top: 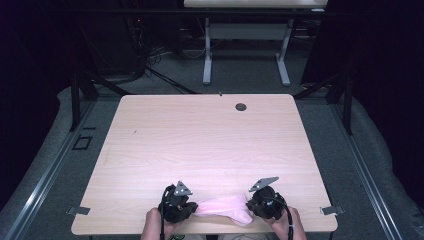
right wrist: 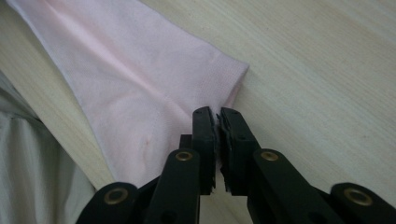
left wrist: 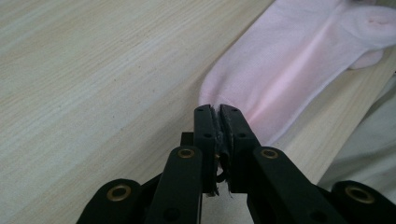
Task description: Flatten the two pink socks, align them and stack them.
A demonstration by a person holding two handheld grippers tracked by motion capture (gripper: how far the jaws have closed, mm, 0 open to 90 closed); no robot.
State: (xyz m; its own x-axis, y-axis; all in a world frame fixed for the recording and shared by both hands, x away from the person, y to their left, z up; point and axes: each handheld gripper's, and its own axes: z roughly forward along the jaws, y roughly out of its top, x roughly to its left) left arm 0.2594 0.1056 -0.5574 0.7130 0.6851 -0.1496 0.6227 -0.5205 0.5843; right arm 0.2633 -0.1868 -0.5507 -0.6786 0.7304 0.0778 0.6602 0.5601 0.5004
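Gripper views: both jaws pinch pink sock ends | High view: round hole in bench, far off

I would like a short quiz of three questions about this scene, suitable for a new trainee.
1. True or false: the pink sock lies near the table edge closest to the person.
2. How do the jaws of the left gripper and the right gripper stand? A) both wide open B) both shut C) one open, one shut
3. What small round feature sits near the far edge of the table?

Key:
1. True.
2. B; each gripper is shut at one end of the sock.
3. A dark round hole.
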